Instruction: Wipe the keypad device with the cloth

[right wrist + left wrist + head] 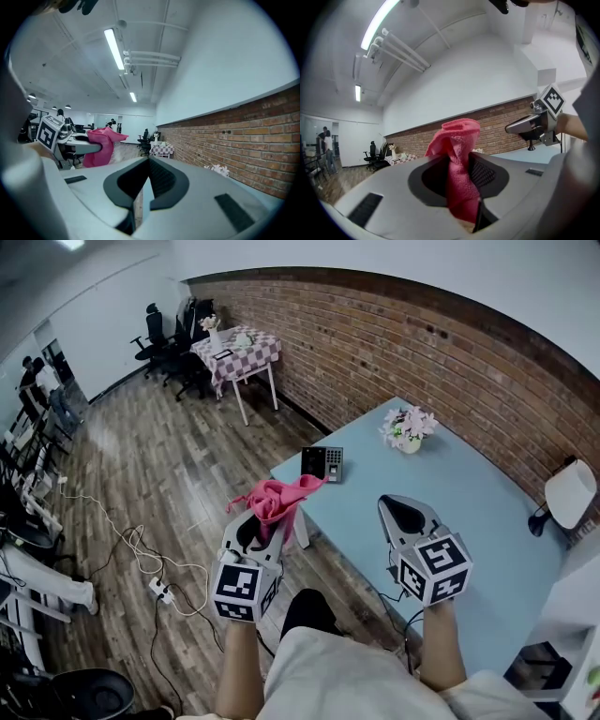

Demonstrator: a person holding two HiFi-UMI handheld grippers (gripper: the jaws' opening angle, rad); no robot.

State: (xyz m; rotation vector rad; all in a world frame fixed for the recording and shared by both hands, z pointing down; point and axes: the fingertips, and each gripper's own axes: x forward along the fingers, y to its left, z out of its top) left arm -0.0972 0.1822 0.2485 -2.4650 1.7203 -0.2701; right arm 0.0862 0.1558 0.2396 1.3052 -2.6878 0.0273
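- Left gripper (263, 524) jaws are clamped on the cloth (277, 495), gripped low so a loose pink bunch sticks out past the tips; probably so fabric, not jaws, meets the device
- Cloth hangs in the air just off the table (469, 507) left edge, over the floor, touching nothing else
- Keypad (322, 463) stands at the table's far-left corner, beyond the cloth and apart from it, with its face towards the person
- Right gripper (401, 513) jaws are together with nothing between them; it hovers over the near part of the table, right of the keypad, free to brace it if needed
- Flowers (408, 427) sit further right, clear of the path
- My read: wiping not begun; next, carry the cloth forward onto the keypad face
- Risk: keypad is close to the edge, so a hard push could tip it or shove it off
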